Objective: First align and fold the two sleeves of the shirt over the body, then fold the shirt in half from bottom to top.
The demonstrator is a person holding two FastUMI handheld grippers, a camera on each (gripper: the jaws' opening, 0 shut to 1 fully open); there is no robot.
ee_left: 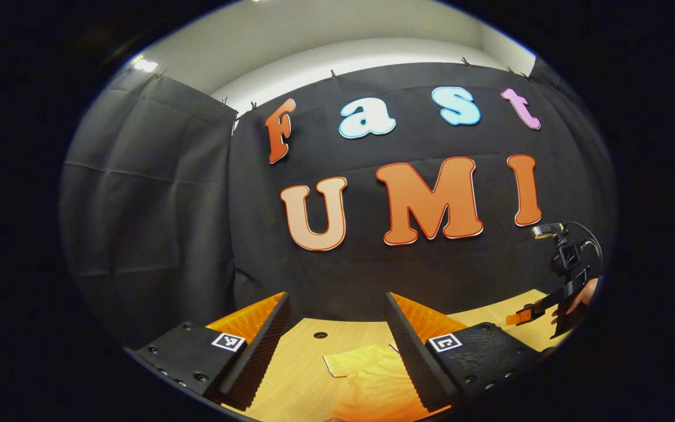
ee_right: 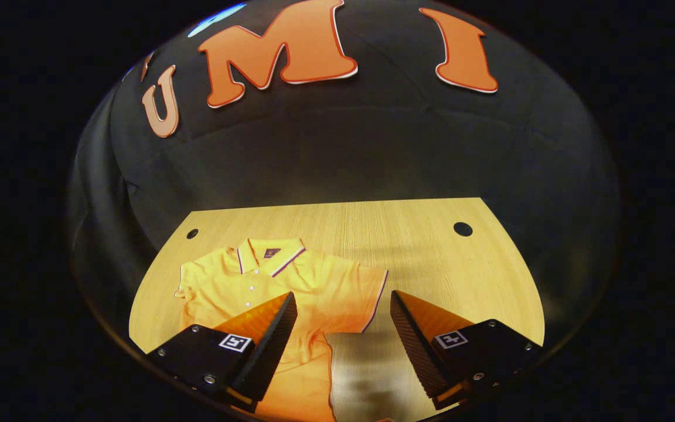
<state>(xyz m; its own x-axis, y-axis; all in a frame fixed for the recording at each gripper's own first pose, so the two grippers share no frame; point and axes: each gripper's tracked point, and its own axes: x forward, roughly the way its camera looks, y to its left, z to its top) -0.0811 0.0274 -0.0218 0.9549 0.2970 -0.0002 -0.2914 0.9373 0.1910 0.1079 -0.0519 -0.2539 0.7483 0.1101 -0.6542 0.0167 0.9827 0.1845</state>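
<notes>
Orange collared polo shirt [ee_right: 290, 287] lies flat on the wooden table [ee_right: 431, 258]; sleeves unfolded. Both grippers' jaws gape, empty; the right gripper [ee_right: 343, 328] should next pinch the nearest sleeve [ee_right: 367, 293].

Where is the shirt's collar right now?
In the right gripper view, the collar lies at the far end of the orange shirt, left of centre on the wooden table, toward the black cloth wall.
</notes>
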